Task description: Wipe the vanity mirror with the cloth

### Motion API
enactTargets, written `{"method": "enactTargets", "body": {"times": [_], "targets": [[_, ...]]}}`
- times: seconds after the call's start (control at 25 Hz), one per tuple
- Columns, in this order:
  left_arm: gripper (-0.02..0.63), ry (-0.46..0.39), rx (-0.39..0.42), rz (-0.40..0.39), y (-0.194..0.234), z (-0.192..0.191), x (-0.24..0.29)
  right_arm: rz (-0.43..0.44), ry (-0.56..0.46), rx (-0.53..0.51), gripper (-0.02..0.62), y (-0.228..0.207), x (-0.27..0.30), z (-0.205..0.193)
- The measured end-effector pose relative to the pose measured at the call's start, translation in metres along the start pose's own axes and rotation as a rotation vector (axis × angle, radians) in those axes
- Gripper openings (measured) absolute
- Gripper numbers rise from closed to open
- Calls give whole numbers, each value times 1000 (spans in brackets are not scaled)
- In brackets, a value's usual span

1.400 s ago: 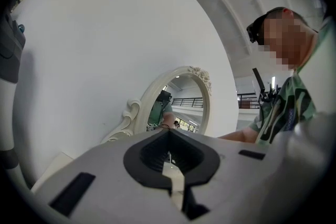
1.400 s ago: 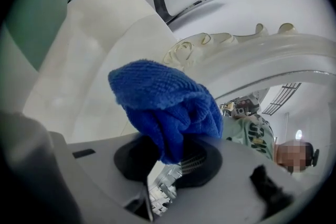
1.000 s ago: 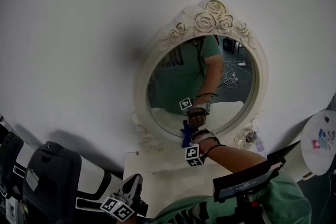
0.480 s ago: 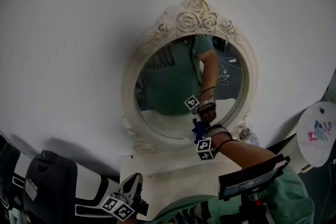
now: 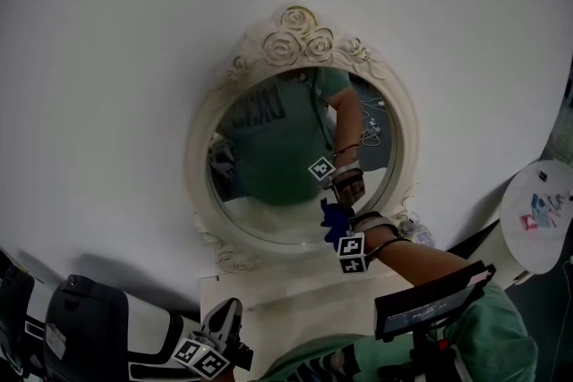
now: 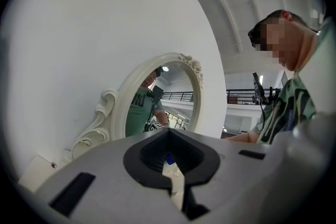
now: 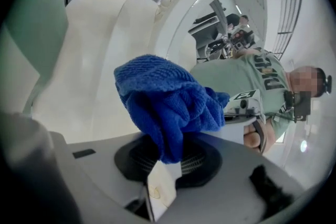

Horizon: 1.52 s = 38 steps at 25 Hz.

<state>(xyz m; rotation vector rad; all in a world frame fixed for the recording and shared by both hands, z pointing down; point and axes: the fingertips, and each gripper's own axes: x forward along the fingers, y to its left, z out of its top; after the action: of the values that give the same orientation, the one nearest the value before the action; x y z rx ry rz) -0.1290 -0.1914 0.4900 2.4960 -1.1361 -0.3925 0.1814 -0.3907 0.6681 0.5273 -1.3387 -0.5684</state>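
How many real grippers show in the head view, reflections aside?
2. The right gripper is at the mirror's lower right, gripping the blue cloth; the left gripper is low near the picture's bottom edge.

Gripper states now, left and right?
Left gripper: shut, nothing between the jaws.
Right gripper: shut on the blue cloth.

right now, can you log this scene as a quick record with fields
target: oval vanity mirror, ornate cream frame, standing against a white wall
held item: blue cloth, bunched, at the glass's lower right, seemingly touching it
right: right tool shut on the blue cloth
left: left tool low, away from the mirror, jaws together, holding nothing
beneath: pale ledge under the mirror
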Motion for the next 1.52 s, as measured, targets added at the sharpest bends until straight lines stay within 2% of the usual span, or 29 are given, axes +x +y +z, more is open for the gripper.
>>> {"method": "enactTargets", "body": {"times": [0.2, 0.32, 0.56, 0.76, 1.0, 1.2, 1.32, 1.52], "targets": [[9, 30, 25, -9, -24, -6, 21, -23, -196, 243, 77, -8, -37, -10], [9, 40, 31, -1, -36, -10, 26, -29, -298, 352, 77, -6, -57, -13], [9, 71, 39, 45, -80, -32, 40, 9, -528, 504, 77, 23, -87, -20], [9, 119, 62, 71, -103, -50, 37, 66, -662, 596, 77, 49, -110, -14], [9, 126, 59, 7, -101, -47, 21, 92, -727, 754, 77, 75, -142, -7], [9, 113, 47, -54, -80, -36, -11, 82, -767, 889, 77, 85, -185, 14], [9, 104, 42, -81, -61, -28, -36, 50, -774, 914, 77, 90, -211, 38], [9, 98, 44, -113, -38, -21, -67, -9, -736, 882, 77, 100, -238, 57]]}}
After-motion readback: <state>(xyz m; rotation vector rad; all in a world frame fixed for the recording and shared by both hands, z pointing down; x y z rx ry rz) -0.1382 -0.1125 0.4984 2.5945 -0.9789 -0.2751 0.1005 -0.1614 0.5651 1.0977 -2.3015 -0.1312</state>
